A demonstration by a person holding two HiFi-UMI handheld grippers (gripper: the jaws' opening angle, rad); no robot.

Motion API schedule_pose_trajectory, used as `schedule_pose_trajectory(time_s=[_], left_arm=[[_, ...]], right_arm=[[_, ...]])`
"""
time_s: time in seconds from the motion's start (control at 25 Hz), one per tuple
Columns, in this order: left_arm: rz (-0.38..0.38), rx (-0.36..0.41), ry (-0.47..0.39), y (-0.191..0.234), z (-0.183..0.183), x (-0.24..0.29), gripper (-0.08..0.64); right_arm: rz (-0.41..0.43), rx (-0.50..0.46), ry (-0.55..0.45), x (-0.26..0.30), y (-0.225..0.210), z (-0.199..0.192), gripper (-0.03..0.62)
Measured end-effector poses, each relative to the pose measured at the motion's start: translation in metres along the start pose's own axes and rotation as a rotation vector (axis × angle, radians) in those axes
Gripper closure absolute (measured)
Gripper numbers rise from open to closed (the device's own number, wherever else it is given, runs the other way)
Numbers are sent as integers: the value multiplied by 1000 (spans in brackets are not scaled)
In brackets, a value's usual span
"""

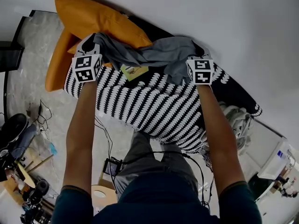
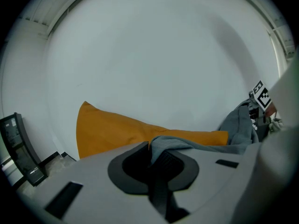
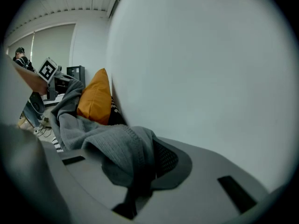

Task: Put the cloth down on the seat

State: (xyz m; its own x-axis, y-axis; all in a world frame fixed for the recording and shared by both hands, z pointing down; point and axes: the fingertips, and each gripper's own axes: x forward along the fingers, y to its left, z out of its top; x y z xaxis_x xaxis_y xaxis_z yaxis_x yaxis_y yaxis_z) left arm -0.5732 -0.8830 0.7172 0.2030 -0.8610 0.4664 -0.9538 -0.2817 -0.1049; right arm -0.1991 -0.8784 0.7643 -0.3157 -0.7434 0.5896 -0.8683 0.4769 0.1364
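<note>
A grey knitted cloth [image 1: 154,55] hangs stretched between my two grippers above the seat [image 1: 149,108], which has a black-and-white patterned cover. My left gripper [image 1: 92,42] is shut on the cloth's left end [image 2: 164,146], close to an orange cushion [image 1: 88,20]. The right gripper [image 1: 198,56] is shut on the right end [image 3: 117,148], near the white wall. The cloth sags in folds between them and touches the cushion and the seat's back part. Each gripper view shows the other gripper's marker cube [image 2: 261,94] [image 3: 47,70].
A yellow-green card [image 1: 134,71] lies on the seat under the cloth. A white bundle [image 1: 236,118] sits at the seat's right end. Cables [image 1: 42,115] and dark equipment [image 1: 14,129] lie on the floor at left, and a round wooden stool [image 1: 99,196] stands by the person's legs.
</note>
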Motion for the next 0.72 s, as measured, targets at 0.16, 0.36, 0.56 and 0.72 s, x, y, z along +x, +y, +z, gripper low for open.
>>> schedule_pose_trajectory(time_s=[0.16, 0.36, 0.56, 0.72], left_arm=[[-3, 6, 9, 1, -7, 17, 541], [-19, -15, 23, 3, -19, 36, 518], [-45, -44, 43, 8, -26, 45, 474], [-43, -34, 51, 10, -26, 33, 445]], right_arm=[[11, 2, 47, 19, 4, -18, 557], [25, 45, 121, 41, 5, -46, 557], [58, 78, 216, 56, 4, -73, 549], [95, 79, 234, 54, 2, -74, 543]])
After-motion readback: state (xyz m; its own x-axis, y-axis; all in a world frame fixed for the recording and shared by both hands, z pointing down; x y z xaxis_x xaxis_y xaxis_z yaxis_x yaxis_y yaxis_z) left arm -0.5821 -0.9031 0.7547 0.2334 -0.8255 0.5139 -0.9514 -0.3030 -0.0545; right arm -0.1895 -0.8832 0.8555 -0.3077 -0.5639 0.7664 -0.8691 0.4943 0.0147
